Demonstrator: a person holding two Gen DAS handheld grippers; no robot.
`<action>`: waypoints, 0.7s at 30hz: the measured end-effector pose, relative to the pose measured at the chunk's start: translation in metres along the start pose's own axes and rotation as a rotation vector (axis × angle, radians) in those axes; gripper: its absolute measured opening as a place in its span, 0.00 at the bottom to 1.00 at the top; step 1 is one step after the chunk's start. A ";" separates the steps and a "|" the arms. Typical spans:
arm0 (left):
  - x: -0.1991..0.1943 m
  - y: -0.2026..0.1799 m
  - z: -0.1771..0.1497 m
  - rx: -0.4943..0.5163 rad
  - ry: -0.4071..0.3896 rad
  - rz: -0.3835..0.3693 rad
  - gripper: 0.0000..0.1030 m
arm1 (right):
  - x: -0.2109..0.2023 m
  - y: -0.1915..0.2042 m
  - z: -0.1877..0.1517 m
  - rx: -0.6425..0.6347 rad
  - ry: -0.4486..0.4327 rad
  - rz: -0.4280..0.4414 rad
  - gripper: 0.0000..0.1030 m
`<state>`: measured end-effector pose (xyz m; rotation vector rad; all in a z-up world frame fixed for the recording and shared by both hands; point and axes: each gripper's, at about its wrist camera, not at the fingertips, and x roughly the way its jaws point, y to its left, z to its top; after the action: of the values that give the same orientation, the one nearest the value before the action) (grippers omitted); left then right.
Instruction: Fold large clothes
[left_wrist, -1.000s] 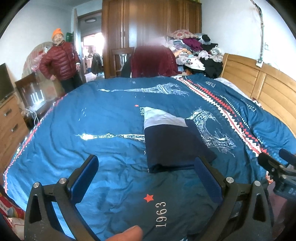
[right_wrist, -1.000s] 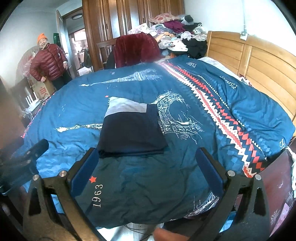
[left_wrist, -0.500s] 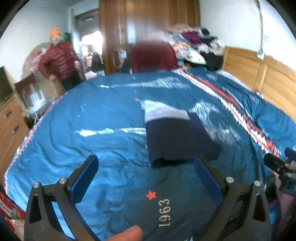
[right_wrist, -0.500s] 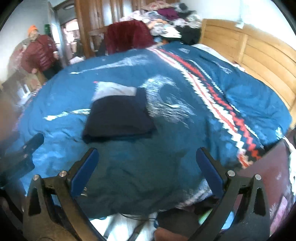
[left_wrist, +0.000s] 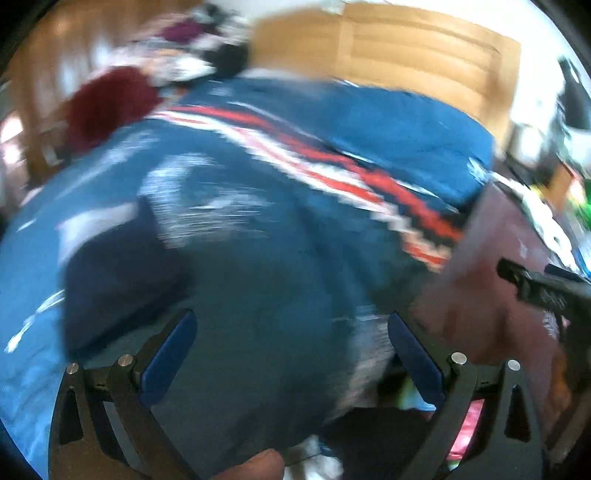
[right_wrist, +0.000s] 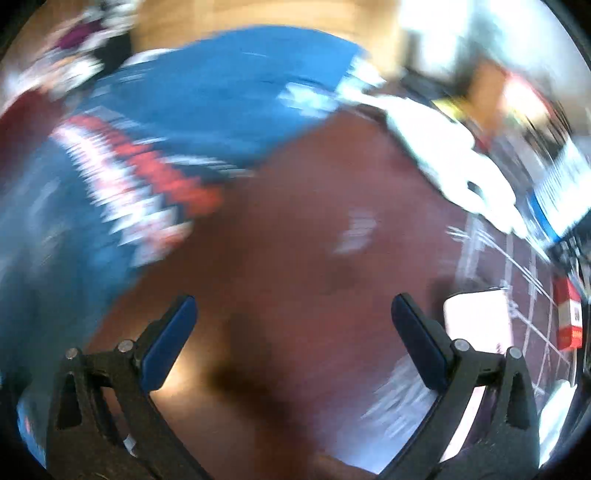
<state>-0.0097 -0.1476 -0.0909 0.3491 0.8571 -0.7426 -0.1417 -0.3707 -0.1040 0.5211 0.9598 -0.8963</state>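
Though both views smear badly, the folded navy garment (left_wrist: 110, 266) lies flat on the blue bedspread (left_wrist: 295, 177), left of the left gripper (left_wrist: 291, 350), whose jaws stand wide apart and empty; it looks soft, light and limp, best taken by a folded edge. Right gripper (right_wrist: 295, 332), jaws likewise apart, faces reddish floor (right_wrist: 314, 221); white clutter (right_wrist: 443, 155) and the wooden headboard (left_wrist: 388, 48) crowd that side
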 end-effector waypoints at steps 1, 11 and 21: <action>0.012 -0.019 0.006 0.021 0.015 -0.013 1.00 | 0.009 -0.014 0.006 0.037 0.017 -0.020 1.00; 0.085 -0.140 0.039 0.179 0.081 -0.075 1.00 | 0.037 -0.066 0.033 0.145 -0.031 -0.073 1.00; 0.104 -0.200 0.051 0.209 0.045 -0.161 1.00 | 0.034 -0.108 0.024 0.191 -0.040 -0.101 1.00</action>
<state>-0.0795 -0.3623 -0.1389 0.4885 0.8589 -0.9808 -0.2117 -0.4616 -0.1220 0.6190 0.8748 -1.0926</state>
